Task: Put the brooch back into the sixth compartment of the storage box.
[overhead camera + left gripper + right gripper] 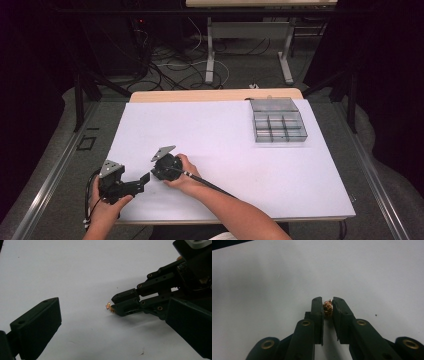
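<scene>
Trinket [327, 307] pinched in right gripper [328, 305] jaws | left gripper [110, 322] jaws spread, idle | I'd lift slowly, steady squeeze, toward divided box [278, 120].

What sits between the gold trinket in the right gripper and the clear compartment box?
Nothing visible: only bare white table lies between the right gripper, shut on the small gold trinket, and the clear compartment box at the far right.

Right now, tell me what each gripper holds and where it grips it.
The right gripper pinches a small gold-coloured metal piece at the very tips of its fingers, which press on its two sides. The left gripper is open and holds nothing.
</scene>
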Motion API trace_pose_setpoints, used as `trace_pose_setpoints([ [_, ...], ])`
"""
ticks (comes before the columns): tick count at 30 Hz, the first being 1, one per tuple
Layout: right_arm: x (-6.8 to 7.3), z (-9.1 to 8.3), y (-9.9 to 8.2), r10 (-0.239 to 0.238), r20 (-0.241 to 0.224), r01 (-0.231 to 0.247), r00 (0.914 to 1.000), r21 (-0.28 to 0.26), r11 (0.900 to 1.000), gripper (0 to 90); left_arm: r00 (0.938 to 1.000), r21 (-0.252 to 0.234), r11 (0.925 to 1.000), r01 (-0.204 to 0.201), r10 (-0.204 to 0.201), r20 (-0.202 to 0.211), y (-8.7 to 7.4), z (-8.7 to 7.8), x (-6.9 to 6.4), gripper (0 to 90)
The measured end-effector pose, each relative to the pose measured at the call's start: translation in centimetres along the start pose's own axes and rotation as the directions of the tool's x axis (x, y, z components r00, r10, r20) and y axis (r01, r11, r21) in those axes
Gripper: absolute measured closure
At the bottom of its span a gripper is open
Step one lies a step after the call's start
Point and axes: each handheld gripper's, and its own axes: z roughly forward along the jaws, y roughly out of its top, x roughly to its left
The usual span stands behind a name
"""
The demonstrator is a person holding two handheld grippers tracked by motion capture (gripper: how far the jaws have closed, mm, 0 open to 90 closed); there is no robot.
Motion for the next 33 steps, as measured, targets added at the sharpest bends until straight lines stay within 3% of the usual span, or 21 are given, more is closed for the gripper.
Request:
trace_pose_setpoints([
  [5,0.1,0.0,0.0,0.001,-0.009,-0.001,1.0000,-0.004,1.0000,79.4,1.0000,0.001,1.0000,0.000,0.000,-0.002,0.0,0.0,0.0,0.4],
  [10,-0.1,0.1,0.0,-0.045,-0.007,0.045,0.9990,-0.009,0.9990,79.4,1.0000,0.002,1.0000,0.000,0.000,-0.002,0.0,0.0,0.0,0.4],
  [13,0.1,0.0,0.0,-0.015,0.000,0.015,0.9999,0.002,0.9999,79.4,1.0000,0.002,1.0000,0.000,0.000,-0.003,0.0,0.0,0.0,0.4],
  [15,-0.2,0.1,0.0,-0.055,-0.008,0.055,0.9984,-0.015,0.9984,79.4,1.0000,0.001,1.0000,0.000,0.000,-0.002,0.0,0.0,0.0,0.4],
  [17,0.0,-0.1,0.0,-0.021,-0.007,0.021,0.9998,-0.005,0.9998,79.5,1.0000,0.001,1.0000,0.000,0.000,-0.003,0.0,0.0,0.0,0.4],
  [33,-0.9,-0.6,-0.1,0.014,0.002,-0.014,0.9999,-0.014,0.9998,79.5,1.0000,0.003,1.0000,-0.002,0.002,-0.004,0.0,0.0,0.1,0.4],
])
